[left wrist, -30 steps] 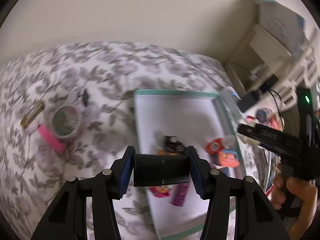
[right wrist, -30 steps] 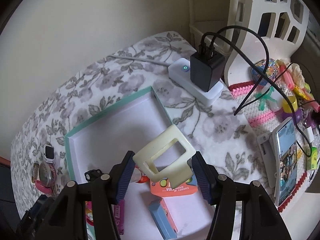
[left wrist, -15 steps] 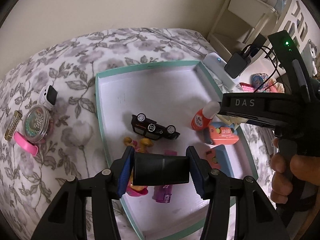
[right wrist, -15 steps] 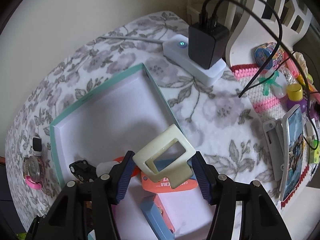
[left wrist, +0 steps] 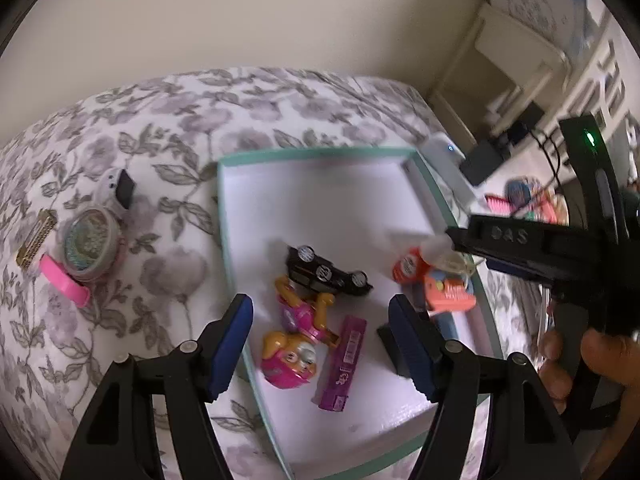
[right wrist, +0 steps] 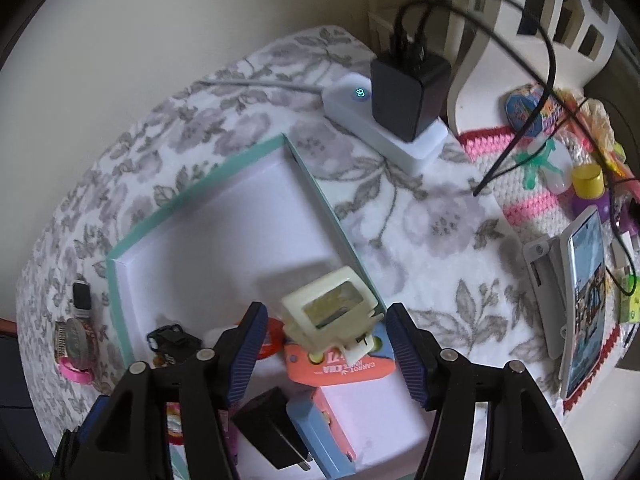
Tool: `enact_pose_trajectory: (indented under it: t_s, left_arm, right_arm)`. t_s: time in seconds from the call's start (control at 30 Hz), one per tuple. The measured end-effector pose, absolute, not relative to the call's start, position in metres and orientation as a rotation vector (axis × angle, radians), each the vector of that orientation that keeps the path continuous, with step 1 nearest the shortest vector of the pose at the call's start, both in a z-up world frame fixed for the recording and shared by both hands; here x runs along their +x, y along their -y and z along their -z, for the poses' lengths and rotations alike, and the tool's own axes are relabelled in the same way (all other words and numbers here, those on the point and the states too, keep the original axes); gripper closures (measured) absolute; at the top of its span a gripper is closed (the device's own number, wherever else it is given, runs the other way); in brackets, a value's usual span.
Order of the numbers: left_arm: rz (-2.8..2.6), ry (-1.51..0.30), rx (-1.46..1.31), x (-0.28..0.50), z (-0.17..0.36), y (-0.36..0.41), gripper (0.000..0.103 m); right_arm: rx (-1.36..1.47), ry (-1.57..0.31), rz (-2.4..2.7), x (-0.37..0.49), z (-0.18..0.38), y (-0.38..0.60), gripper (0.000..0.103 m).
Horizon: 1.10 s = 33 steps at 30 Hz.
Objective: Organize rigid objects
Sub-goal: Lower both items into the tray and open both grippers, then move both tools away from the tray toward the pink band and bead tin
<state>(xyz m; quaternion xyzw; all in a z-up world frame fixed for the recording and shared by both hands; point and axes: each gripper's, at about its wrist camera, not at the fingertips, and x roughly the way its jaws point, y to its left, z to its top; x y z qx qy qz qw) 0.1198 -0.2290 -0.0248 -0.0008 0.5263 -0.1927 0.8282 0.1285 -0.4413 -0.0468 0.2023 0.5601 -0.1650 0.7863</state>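
The left gripper (left wrist: 320, 336) has just opened its jaws, and the black plug (right wrist: 272, 428) lies loose in the tray (left wrist: 320, 154), half hidden behind one finger. The right gripper (right wrist: 324, 344) jaws have also been opening; the cream frame (right wrist: 328, 312) between them seems free, though contact is hard to judge.

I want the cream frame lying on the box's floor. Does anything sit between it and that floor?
Yes. The cream frame, loose between the pads of the open right gripper, hangs over the orange case lying in the box. It would likely land on that case, not on bare floor.
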Motion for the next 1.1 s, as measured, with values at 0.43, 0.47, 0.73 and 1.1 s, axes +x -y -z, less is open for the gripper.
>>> enact_pose_trajectory:
  t_s: [0.43, 0.47, 0.73, 1.1]
  left_arm:
    - [0.26, -1.05, -0.141, 0.142, 0.007, 0.172, 0.022]
    - [0.248, -1.047, -0.146, 0.143, 0.007, 0.168, 0.021]
    - [0.116, -1.018, -0.236, 0.155, 0.002, 0.117, 0.011]
    - [-0.091, -1.001, -0.381, 0.165, 0.001, 0.035, 0.01]
  right_arm:
    - [0.333, -1.128, 0.272, 0.138, 0.016, 0.408, 0.022]
    - [0.326, -1.124, 0.262, 0.14, 0.014, 0.404, 0.022]
    - [0.245, -1.09, 0.198, 0.149, 0.0, 0.368, 0.021]
    - [0.198, -1.042, 0.094, 0.158, -0.019, 0.315, 0.003]
